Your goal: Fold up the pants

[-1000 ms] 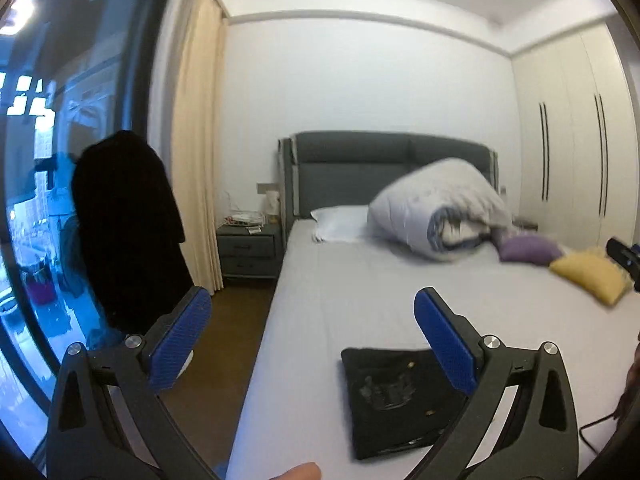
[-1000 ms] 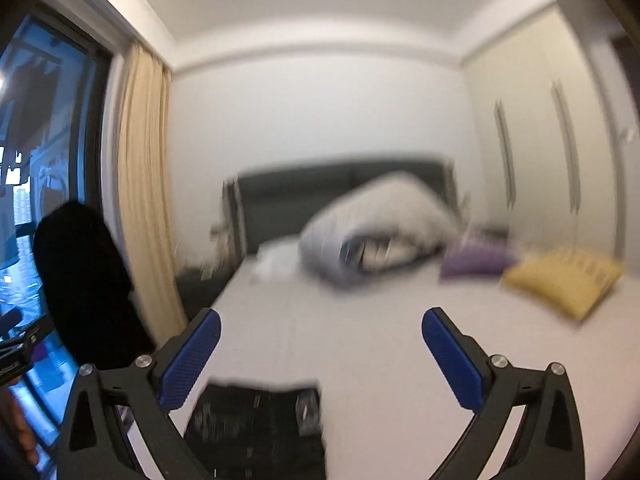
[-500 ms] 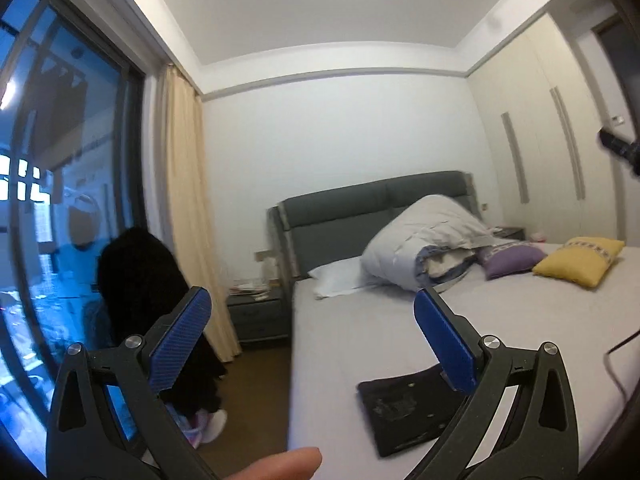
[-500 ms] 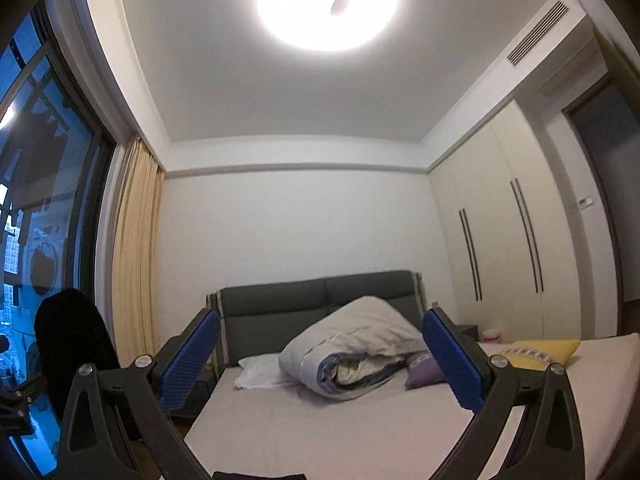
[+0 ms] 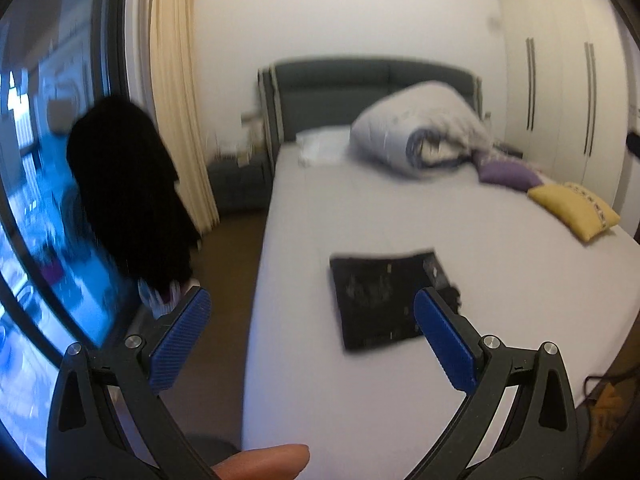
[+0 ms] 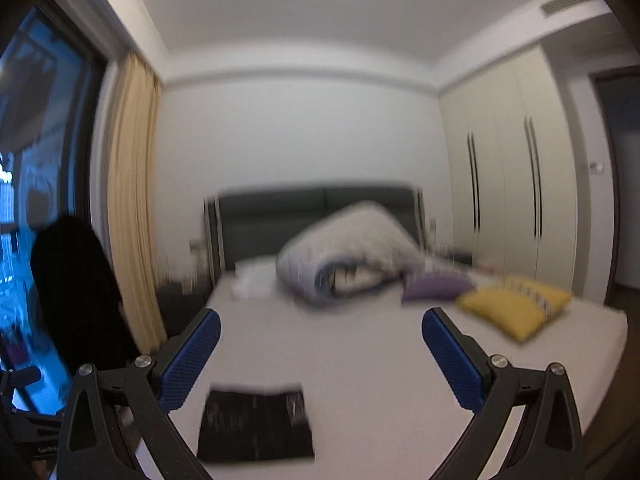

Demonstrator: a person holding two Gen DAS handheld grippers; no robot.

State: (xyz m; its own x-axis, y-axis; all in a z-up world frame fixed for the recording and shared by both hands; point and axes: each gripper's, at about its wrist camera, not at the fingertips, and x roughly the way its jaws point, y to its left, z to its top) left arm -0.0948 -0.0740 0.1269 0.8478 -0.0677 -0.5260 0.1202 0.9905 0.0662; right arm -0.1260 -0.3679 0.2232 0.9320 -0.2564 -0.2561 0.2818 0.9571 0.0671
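Black pants (image 5: 380, 300) lie folded into a flat rectangle on the white bed (image 5: 400, 208), near its foot on the left side. They also show in the right wrist view (image 6: 256, 426). My left gripper (image 5: 312, 340) is open and empty, held in the air in front of the bed, short of the pants. My right gripper (image 6: 320, 360) is open and empty, also in the air above the foot of the bed, apart from the pants. Both views are blurred by motion.
A rolled duvet (image 5: 424, 132), a white pillow (image 5: 324, 146), a purple cushion (image 5: 508, 174) and a yellow cushion (image 5: 572, 210) lie at the bed's far end. A dark garment (image 5: 128, 204) hangs by the window, left of the bed. Wardrobes (image 6: 516, 208) line the right wall.
Both grippers tipped up toward the ceiling half a second ago and have now swung back down toward the bed. The pants lie as before. Both grippers stayed open.
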